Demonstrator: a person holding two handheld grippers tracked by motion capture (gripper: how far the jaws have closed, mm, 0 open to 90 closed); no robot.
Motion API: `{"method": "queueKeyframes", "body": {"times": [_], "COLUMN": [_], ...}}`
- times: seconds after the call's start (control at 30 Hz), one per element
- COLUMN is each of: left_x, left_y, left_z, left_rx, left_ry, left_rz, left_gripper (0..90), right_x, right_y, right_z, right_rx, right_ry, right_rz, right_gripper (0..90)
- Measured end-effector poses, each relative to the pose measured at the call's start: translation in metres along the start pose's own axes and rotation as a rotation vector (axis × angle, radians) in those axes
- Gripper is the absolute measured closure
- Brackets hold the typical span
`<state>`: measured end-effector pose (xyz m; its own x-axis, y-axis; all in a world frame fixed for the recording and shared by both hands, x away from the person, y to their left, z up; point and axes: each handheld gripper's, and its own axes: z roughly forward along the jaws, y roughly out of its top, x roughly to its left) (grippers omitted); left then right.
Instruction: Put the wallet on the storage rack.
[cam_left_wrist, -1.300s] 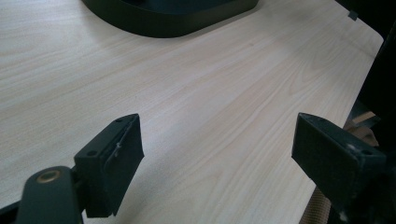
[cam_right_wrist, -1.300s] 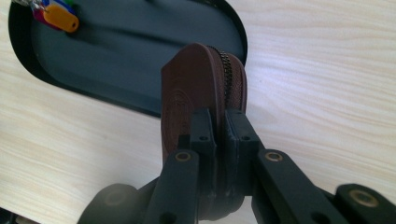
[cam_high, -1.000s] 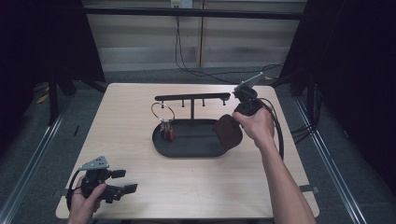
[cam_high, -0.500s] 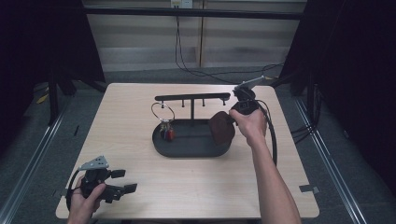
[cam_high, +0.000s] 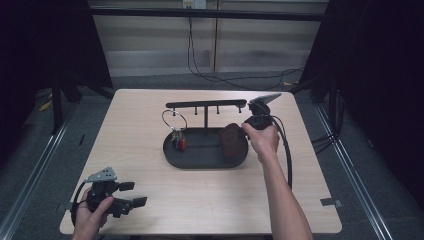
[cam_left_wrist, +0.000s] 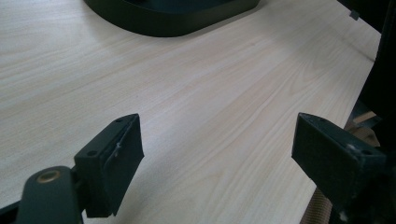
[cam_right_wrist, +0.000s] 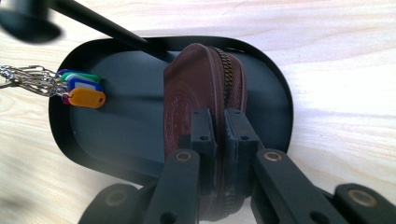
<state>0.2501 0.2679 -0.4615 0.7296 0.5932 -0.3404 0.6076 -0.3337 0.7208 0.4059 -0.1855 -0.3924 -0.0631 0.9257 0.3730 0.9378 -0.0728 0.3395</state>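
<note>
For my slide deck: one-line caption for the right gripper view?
Right tool clamps brown zip pouch over black tray.

Even overhead light fell on the pale table (cam_high: 200, 200) at the frame's centre, while both sides of the high view sank into near black. The right gripper view was sharp on the brown pouch (cam_right_wrist: 196, 93), but a dark rod (cam_right_wrist: 28, 18) at upper left was blurred. Shadows stayed soft, without glare.

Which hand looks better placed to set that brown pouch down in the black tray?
Right. Its tool already grips the brown pouch over the black tray; the left tool sits open near the table's front edge.
</note>
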Motion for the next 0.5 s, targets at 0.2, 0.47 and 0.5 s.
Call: {"method": "queueKeyframes", "body": {"times": [0.2,0.47,0.5], "left_x": [0.001,0.001,0.001], "left_y": [0.000,0.000,0.000], "left_z": [-0.001,0.000,0.000], "left_rx": [-0.001,-0.001,-0.002], "left_ry": [0.001,0.001,0.002], "left_rz": [0.000,-0.002,-0.002], "left_gripper": [16.4,16.3,16.3], "right_x": [-0.005,-0.014,-0.014], "right_y": [-0.001,-0.007,-0.007], "right_z": [0.007,0.025,0.025], "right_rx": [-0.012,-0.032,-0.032], "right_ry": [0.023,0.064,0.064], "right_rz": [0.019,0.033,0.033], "right_gripper": [83.8,83.7,83.7]}}
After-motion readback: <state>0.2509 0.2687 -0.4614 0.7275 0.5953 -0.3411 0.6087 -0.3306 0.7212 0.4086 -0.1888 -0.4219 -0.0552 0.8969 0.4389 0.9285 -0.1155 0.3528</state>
